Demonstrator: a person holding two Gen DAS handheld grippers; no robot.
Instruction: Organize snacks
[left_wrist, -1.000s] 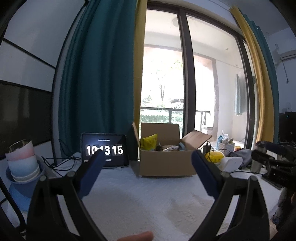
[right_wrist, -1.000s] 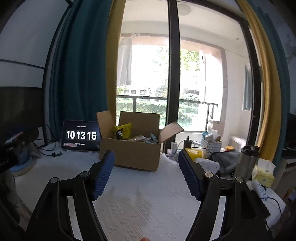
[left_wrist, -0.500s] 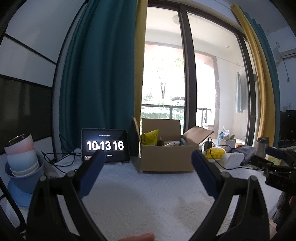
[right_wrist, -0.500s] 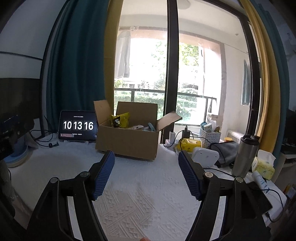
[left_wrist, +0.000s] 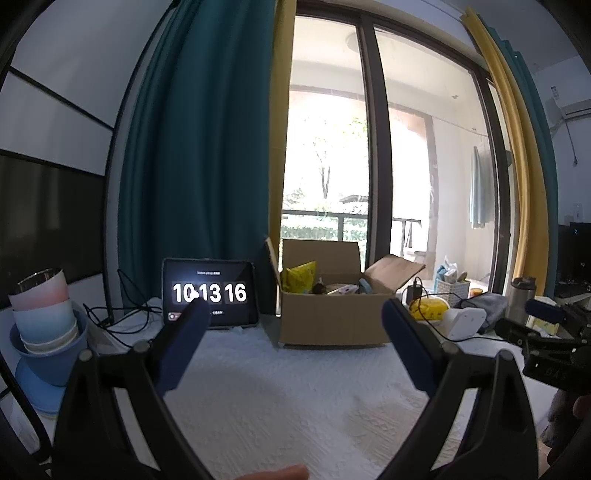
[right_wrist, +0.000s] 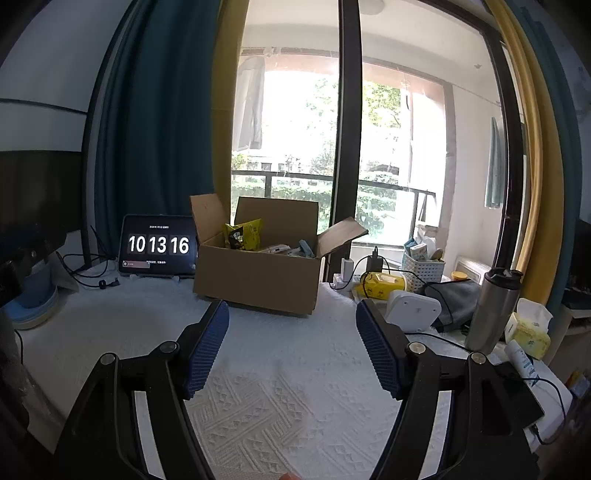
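An open cardboard box (left_wrist: 332, 317) (right_wrist: 258, 277) stands at the back of the white-clothed table. Inside it are a yellow snack bag (left_wrist: 299, 277) (right_wrist: 243, 234) and several smaller packets (right_wrist: 291, 251). My left gripper (left_wrist: 295, 332) is open and empty, held above the table well short of the box. My right gripper (right_wrist: 291, 332) is open and empty, also short of the box. The right gripper's body shows at the right edge of the left wrist view (left_wrist: 546, 332).
A tablet clock (left_wrist: 210, 293) (right_wrist: 159, 245) stands left of the box. Stacked bowls and a cup (left_wrist: 44, 325) sit far left. Right of the box are a yellow pack (right_wrist: 382, 284), white device (right_wrist: 413, 310), steel bottle (right_wrist: 491, 310), basket (right_wrist: 424, 266), tissues (right_wrist: 528, 328) and cables.
Both grippers have pulled back and lowered slightly, so the box looks a little farther. Both stay open and empty. The clock went from 15 to 16.
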